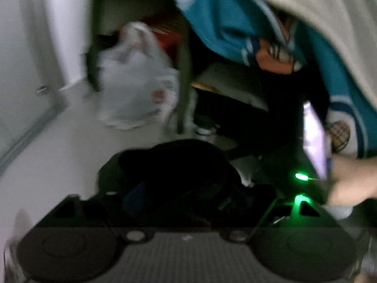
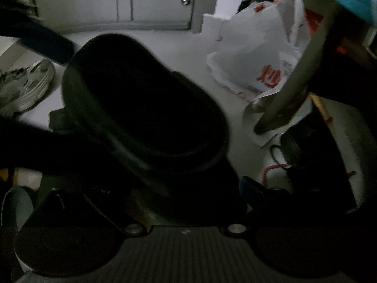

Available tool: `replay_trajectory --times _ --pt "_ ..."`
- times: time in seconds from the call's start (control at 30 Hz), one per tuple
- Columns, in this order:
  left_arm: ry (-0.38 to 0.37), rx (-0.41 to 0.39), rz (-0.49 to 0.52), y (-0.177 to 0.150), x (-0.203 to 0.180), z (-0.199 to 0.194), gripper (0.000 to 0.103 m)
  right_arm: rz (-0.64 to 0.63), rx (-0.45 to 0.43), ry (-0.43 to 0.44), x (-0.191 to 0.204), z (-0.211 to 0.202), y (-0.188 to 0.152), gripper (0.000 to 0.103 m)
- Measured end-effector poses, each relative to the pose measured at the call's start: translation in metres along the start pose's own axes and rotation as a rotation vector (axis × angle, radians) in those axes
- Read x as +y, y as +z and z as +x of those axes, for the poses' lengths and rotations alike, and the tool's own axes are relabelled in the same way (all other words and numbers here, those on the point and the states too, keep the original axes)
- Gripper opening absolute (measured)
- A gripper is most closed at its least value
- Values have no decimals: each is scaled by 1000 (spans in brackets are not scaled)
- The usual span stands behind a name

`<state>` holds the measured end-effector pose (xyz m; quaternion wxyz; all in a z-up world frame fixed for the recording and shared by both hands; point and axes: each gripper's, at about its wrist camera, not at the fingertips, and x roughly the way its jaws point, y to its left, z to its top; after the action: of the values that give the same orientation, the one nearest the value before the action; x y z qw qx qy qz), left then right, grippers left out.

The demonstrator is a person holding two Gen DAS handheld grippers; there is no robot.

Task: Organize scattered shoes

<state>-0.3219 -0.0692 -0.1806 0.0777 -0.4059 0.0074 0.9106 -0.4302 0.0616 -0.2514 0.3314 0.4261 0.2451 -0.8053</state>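
Note:
Motion blur and dim light make the left wrist view hard to read. A black slipper sits low in it, between the dark fingers of my left gripper, which is shut on it. In the right wrist view another black slipper fills the middle, sole edge towards the camera, and my right gripper is shut on its near end. A grey sneaker lies on the pale floor at the far left. A white shoe shows faintly under the furniture.
A white plastic bag with red print stands on the floor by a furniture leg. Blue clothing hangs above. A hand with green lights is at the right. White cabinet doors are behind.

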Motion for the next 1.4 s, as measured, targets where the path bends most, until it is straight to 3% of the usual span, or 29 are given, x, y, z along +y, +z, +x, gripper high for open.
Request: replay_trajectory --times 0.13,0.33,0.5,0.7,0.83,1.2,1.27,1.3,1.33,1.4 --pt "111 -15 -153 -46 4 -31 89 -74 -3 -11 9 5 0 103" --pt "193 -25 -390 -103 3 -82 89 -58 -14 -3 -1 10 -2 103" --pt "257 -23 -460 -141 -2 -118 90 -123 4 -52 6 18 -8 100" --pt "331 -39 -596 -191 6 -147 90 -88 46 -65 4 18 0 96" --pt "356 -66 -685 -215 12 -159 90 -47 77 -118 6 23 3 95" --pt "436 -93 -757 -256 13 -180 90 108 149 -269 10 40 18 94" --pt "441 -99 -767 -264 13 -181 90 87 154 -301 16 44 19 88" --pt "442 -103 -768 -268 13 -182 90 55 148 -316 22 45 20 77" --pt "442 -106 -768 -273 14 -183 90 6 138 -330 30 44 20 74" --pt "436 -108 -767 -274 12 -184 90 -80 115 -303 47 40 21 74"
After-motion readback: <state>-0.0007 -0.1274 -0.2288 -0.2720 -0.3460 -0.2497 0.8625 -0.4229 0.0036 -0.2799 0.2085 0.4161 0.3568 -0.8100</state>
